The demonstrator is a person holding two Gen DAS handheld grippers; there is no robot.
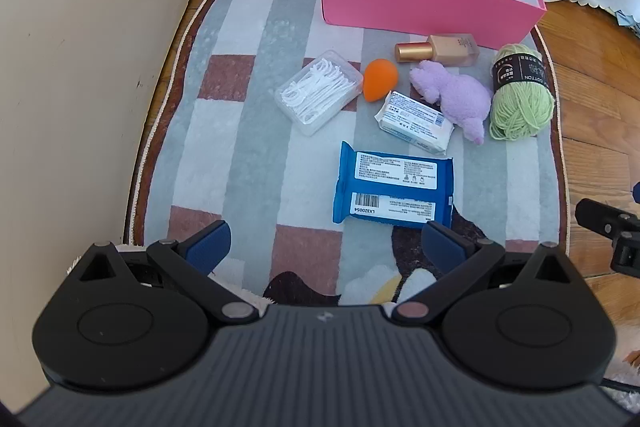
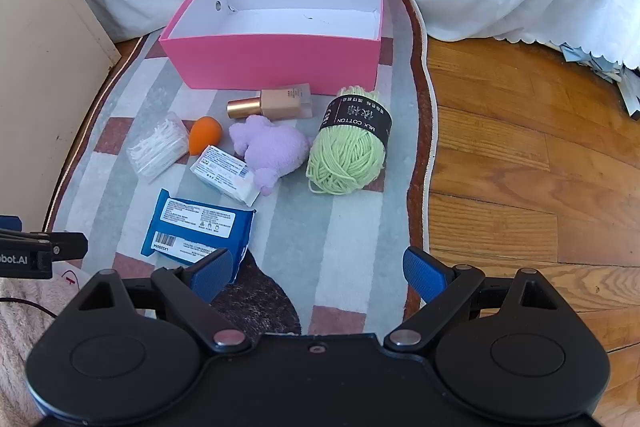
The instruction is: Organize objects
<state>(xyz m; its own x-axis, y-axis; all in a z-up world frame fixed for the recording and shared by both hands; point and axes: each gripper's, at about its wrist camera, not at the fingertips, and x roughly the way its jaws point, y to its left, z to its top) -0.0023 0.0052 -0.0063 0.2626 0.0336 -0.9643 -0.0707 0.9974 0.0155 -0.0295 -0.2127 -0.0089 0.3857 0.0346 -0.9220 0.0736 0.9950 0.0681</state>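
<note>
Left wrist view: left tongs [image 1: 326, 247] stand wide and empty above the rug [image 1: 248, 131]. A blue pack [image 1: 394, 183] lies just beyond them; floss box [image 1: 318, 91], sponge [image 1: 379, 80], soap [image 1: 416, 121], plush [image 1: 456, 93], bottle [image 1: 438, 51] and yarn [image 1: 520, 99] lie farther, near the empty pink box [image 1: 420, 1]. Right wrist view: right tongs [image 2: 318, 273] wide, empty; yarn [image 2: 350, 143] ahead, pink box [image 2: 276, 61] beyond it, pack [image 2: 198, 227] near left.

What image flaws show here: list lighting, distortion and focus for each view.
Left wrist view: fisheye bends the pink box edges; a soft shadow falls over the rug near the left claw; the blue pack label is sharp. Right wrist view: sunlight brightens the wood floor; the green yarn is crisp, with blurring only at the corners.
</note>
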